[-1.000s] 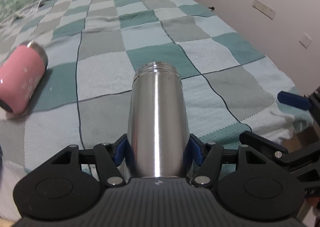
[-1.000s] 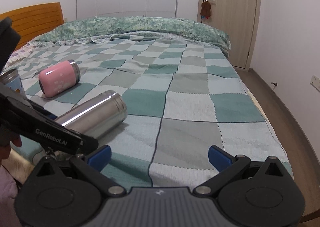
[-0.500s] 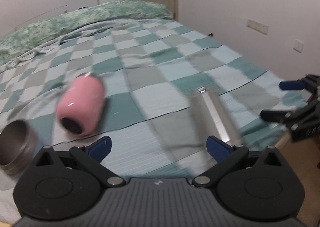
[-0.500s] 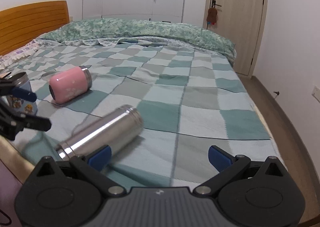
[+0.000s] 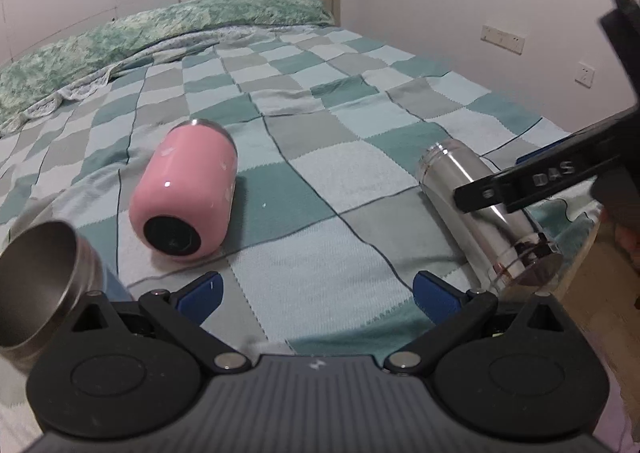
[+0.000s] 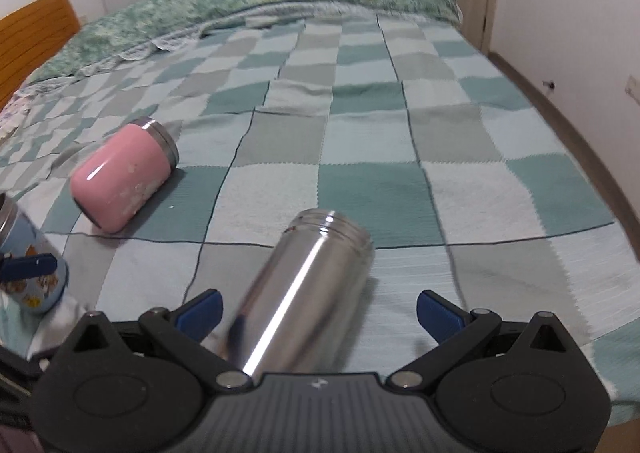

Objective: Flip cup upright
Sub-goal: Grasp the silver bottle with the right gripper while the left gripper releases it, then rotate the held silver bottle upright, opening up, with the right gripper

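Steel cup on its side (base blurred) between spread right hand-held gripper fingers.

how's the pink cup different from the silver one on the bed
The pink cup is short, squat and matte pink with a steel rim; the silver cup is tall, slim and bare polished steel with a threaded mouth. The pink cup lies out on the checked blanket clear of both grippers; the silver cup lies between the open fingers of the right gripper. Both lie on their sides, not yet upright.
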A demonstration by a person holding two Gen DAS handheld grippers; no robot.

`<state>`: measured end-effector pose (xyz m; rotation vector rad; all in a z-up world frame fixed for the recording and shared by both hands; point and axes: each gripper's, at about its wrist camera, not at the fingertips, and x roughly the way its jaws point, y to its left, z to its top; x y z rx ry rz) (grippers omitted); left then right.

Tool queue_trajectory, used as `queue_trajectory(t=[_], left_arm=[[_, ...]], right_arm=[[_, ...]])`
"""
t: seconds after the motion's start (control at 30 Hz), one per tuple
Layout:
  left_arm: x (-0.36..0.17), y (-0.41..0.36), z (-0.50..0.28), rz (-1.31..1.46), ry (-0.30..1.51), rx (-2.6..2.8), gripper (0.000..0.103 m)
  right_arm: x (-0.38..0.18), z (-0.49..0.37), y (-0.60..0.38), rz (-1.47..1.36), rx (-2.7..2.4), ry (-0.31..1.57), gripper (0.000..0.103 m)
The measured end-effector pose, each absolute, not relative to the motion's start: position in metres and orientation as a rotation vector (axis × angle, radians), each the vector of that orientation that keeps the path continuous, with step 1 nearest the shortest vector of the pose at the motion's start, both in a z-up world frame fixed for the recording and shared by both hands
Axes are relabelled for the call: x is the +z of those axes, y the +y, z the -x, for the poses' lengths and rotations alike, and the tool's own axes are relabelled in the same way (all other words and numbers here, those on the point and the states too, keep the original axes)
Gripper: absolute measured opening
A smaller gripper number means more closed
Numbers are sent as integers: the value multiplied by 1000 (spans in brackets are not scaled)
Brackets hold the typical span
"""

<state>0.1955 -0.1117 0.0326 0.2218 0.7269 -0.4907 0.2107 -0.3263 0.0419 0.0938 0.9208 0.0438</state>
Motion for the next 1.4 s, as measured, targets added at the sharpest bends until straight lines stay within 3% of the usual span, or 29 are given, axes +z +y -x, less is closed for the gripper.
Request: queue_trajectory(t=[0.13, 0.2, 0.33, 0.63, 0.97, 1.4], left_arm=[[28, -111, -202, -212, 720, -519, 103], [26, -112, -203, -219, 714, -532, 103], [24, -113, -205, -220, 706, -540, 103], [29, -110, -198, -181, 697, -535, 103], [44, -112, -179, -115, 631, -526, 103], [40, -120, -169, -100, 586, -464, 103]], right_arm=[[29, -231, -325, -182, 16, 992, 103], [22, -239, -326, -239, 28, 1020, 98], [11, -247, -333, -333, 57, 1062, 69], [34, -211, -350, -389, 121, 856, 66], [74, -176, -349, -165, 136, 469, 63], [40, -188, -331, 11, 88, 452, 62]])
